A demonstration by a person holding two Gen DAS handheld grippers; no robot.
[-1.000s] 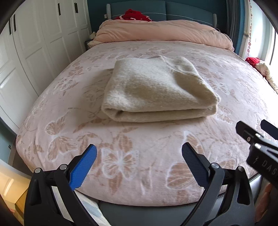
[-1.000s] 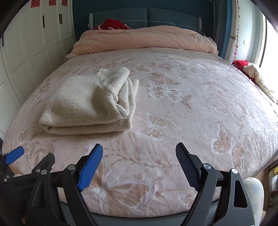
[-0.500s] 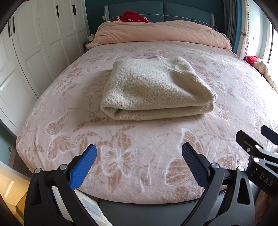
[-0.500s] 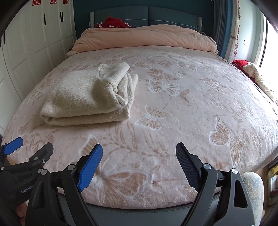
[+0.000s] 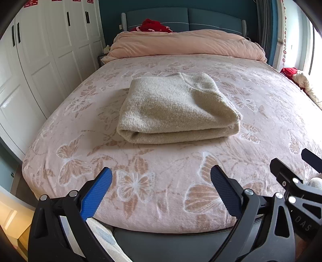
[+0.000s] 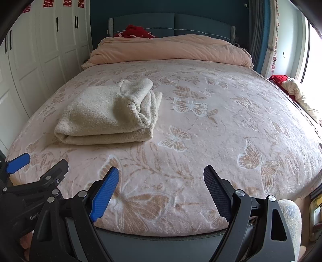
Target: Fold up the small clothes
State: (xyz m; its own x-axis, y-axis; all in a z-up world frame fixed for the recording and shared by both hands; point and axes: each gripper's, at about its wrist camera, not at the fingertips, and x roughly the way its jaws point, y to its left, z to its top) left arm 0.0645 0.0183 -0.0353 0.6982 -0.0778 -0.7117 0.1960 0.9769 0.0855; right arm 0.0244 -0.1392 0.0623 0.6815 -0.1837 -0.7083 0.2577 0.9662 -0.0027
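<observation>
A cream knitted garment (image 5: pixel 177 108) lies folded in a thick rectangle on the pink butterfly-patterned bedspread (image 5: pixel 161 171). It also shows in the right wrist view (image 6: pixel 108 114), left of centre. My left gripper (image 5: pixel 161 185) is open and empty, held back over the bed's near edge, well short of the garment. My right gripper (image 6: pixel 161 185) is open and empty too, near the foot edge, to the right of the garment. Each gripper shows at the edge of the other's view.
A rolled pink duvet (image 5: pixel 187 44) lies along the blue headboard (image 5: pixel 201 18) with a red item (image 5: pixel 153 25) on it. White wardrobe doors (image 5: pixel 40 60) line the left. More red and cream cloth (image 6: pixel 291 88) lies by the window at the right.
Both grippers have drawn back from the garment toward the foot of the bed and risen slightly. The garment has not moved. Both stay open.
</observation>
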